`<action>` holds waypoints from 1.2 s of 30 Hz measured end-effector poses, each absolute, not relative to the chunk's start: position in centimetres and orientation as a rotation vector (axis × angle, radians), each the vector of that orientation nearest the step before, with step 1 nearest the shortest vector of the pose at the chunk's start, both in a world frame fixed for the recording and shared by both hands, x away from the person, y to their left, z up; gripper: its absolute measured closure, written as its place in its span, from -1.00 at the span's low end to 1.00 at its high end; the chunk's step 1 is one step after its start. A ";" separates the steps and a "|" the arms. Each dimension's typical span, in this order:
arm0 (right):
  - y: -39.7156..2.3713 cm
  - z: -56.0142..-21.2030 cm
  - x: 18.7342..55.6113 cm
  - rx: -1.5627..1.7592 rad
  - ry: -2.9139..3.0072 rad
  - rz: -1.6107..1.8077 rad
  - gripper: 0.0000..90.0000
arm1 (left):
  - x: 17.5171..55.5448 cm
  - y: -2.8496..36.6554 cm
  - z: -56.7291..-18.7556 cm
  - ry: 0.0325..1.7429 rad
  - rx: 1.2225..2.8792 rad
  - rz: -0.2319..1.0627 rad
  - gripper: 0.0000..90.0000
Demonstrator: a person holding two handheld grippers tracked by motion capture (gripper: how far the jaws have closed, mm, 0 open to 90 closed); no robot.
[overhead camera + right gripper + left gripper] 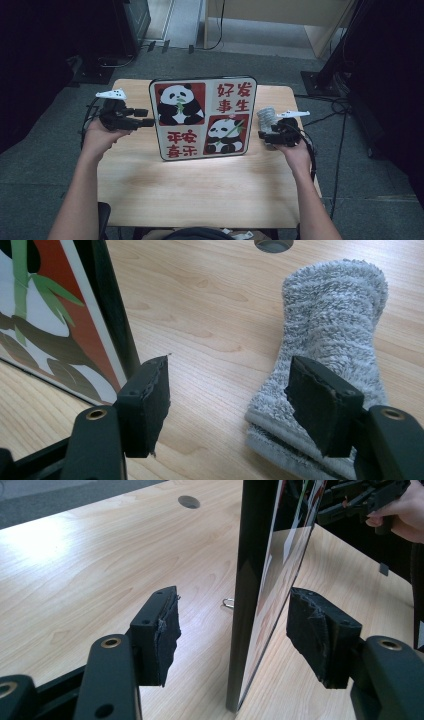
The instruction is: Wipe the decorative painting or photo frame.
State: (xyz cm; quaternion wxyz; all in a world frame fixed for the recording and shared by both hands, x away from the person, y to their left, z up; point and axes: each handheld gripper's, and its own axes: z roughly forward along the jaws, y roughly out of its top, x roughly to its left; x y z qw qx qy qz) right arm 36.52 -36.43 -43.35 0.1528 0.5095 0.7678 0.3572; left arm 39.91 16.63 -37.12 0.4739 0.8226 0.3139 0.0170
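Observation:
A black-framed panda picture (202,117) with red Chinese characters stands upright in the middle of the wooden table (200,185). At its left edge my left gripper (145,117) is open. In the left gripper view, the frame's dark edge (247,580) rises between the open jaws of the left gripper (235,630), with a gap on each side. My right gripper (265,134) is open at the picture's right side. Its jaws (230,395) hang over bare wood between the frame (60,315) and a rolled grey towel (330,315). That towel (266,117) lies just behind the right gripper.
A small metal hook (228,603) sits on the table behind the frame. A round cable hole (188,501) lies in the far tabletop. Dark stands (100,70) and cables (330,107) crowd the floor around the table. The near half of the table is bare wood.

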 end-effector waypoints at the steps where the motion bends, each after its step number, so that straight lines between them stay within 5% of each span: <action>1: -36.4 -43.3 36.5 1.462 2.201 1.026 -0.24 | 39.8 16.8 -37.1 0.770 2.011 0.045 -0.17; 36: -35.8 -43.7 37.4 1.423 2.213 1.016 -0.23 | 40.1 20.7 -40.7 0.983 2.021 0.185 -0.19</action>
